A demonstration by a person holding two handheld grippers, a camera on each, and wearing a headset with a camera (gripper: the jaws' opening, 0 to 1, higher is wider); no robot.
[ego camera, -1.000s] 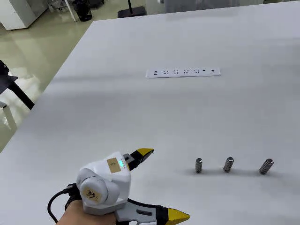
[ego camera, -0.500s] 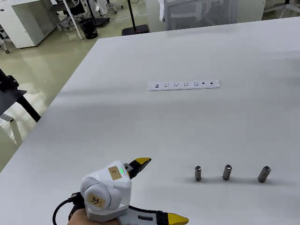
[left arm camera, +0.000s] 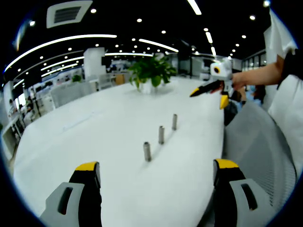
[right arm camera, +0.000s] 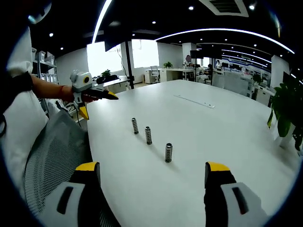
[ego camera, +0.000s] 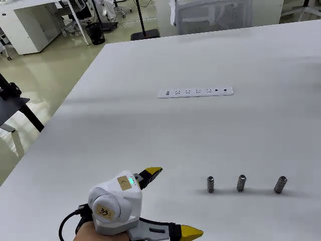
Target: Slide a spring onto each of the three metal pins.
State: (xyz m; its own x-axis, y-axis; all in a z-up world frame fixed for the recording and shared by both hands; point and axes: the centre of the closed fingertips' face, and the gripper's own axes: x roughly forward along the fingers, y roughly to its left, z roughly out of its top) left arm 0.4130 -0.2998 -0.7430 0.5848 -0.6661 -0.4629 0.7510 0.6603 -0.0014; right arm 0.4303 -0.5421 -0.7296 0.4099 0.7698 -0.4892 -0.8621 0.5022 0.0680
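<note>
Head view: the left gripper (ego camera: 172,202) sits at the near left of the white workbench (ego camera: 125,130). Its two yellow-tipped jaws are spread wide with nothing between them, and they point right towards a row of three metal pins. The row runs left to right close to the near edge: left pin (ego camera: 210,184), middle pin (ego camera: 241,183), right pin (ego camera: 280,185). All three stand upright on the bench, spaced apart from each other and well apart from the left gripper. Each pin carries a coil around its shaft, with the pin top showing above it. A white power strip (ego camera: 195,92) lies flat farther back, well apart from the pins.

Left gripper view: the pins stand in a line ahead, between the gripper's own spread jaws. Beyond the line, the right gripper (left arm camera: 209,97) is held in the air over the bench edge with its jaws apart and empty. A potted plant (left arm camera: 151,71) stands at the far end of the bench. A mesh chair (left arm camera: 255,142) sits just beside the bench.

Right gripper view: the own jaws are spread and empty. The spring (right arm camera: 168,152) on the nearest pin shows clear coils, and the two pins beyond it show the same
</note>
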